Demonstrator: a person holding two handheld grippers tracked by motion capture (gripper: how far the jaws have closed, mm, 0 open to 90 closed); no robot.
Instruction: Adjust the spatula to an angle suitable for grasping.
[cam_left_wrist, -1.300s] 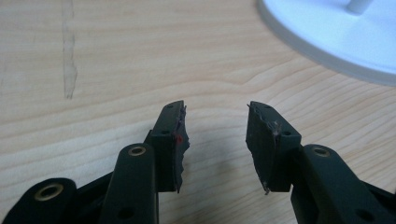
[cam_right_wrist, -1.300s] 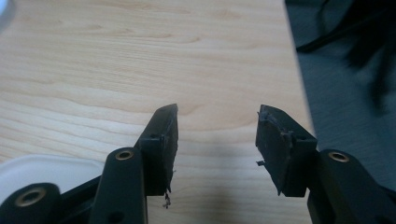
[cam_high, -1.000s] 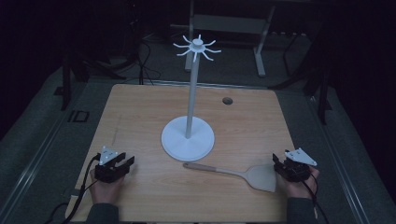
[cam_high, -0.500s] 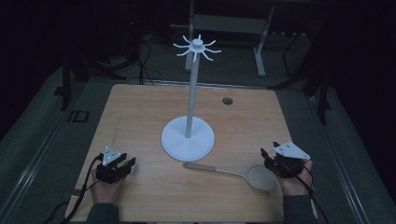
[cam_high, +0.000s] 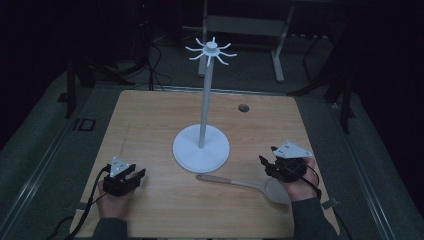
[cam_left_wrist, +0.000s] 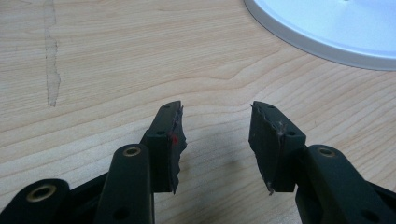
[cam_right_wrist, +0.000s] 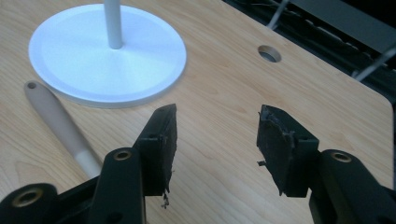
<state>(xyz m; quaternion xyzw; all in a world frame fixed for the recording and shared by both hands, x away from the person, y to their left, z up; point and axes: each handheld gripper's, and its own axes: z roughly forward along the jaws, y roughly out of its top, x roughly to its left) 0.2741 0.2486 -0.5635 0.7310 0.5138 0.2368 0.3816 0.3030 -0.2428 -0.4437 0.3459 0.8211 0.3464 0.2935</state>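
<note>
A white stand (cam_high: 205, 105) with a ring of hooks at its top rises from a round base (cam_high: 201, 148) in the middle of the wooden table (cam_high: 150, 125). In front of the base lies a beige spatula (cam_high: 235, 182), its handle (cam_right_wrist: 56, 121) pointing towards the stand. My right gripper (cam_high: 267, 155) hovers above the spatula's head, open, with nothing between its jaws (cam_right_wrist: 217, 116). My left gripper (cam_high: 136, 171) rests near the front left of the table, open and empty (cam_left_wrist: 217, 112), aimed at the base's rim (cam_left_wrist: 336, 28).
A small round hole (cam_high: 243, 107) is cut in the table behind the stand, right of its pole. A faint tape mark (cam_left_wrist: 51, 60) streaks the wood left of my left gripper. Dark floor, cables and frame legs surround the table.
My right gripper has lifted and moved in from the table's right edge towards the stand, and now covers part of the spatula's head. The left gripper has kept still.
</note>
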